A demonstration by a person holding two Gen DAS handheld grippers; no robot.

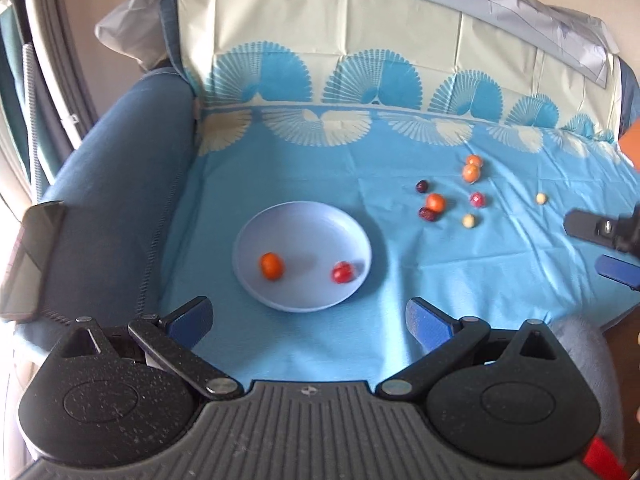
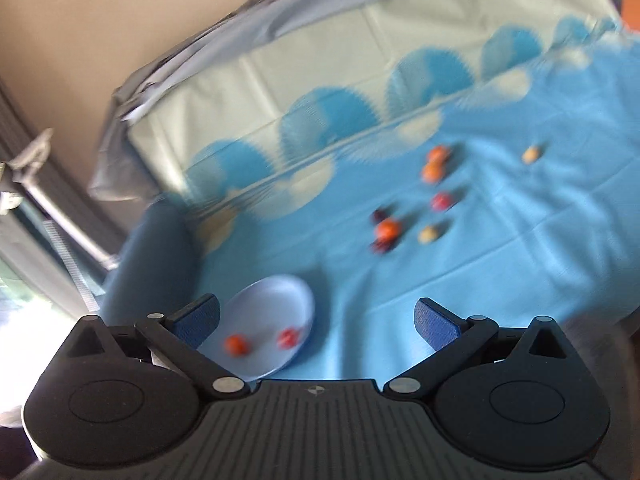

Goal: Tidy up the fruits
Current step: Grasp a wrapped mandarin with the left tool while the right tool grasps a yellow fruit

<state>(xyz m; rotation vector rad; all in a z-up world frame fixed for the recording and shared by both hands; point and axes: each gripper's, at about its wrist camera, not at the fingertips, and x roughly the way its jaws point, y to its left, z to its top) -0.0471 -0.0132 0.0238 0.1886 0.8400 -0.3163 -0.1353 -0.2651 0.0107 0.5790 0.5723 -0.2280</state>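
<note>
With both the left claw [image 1: 308,320] and right claw [image 2: 316,320] spread wide and empty, best to reach for the loose fruits [image 1: 435,202] at two o'clock of the plate [image 1: 256,236], pinching one gently, then releasing beside the orange fruit [image 1: 271,265] and red fruit [image 1: 342,272] inside.

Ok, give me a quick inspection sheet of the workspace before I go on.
Surface: blue cloth with a fan pattern, creased, draped over a cushioned seat.
Job's things: pale plate holding an orange fruit and a red fruit; eight small fruits loose on the cloth to its right, including an orange one and a pale one apart from the rest.
Clutter: phone on the armrest.
Grippers: left gripper open, empty; right gripper open, empty, its view blurred.
Cables: nothing seen.
Surroundings: grey sheet behind the cloth, beige wall.
</note>
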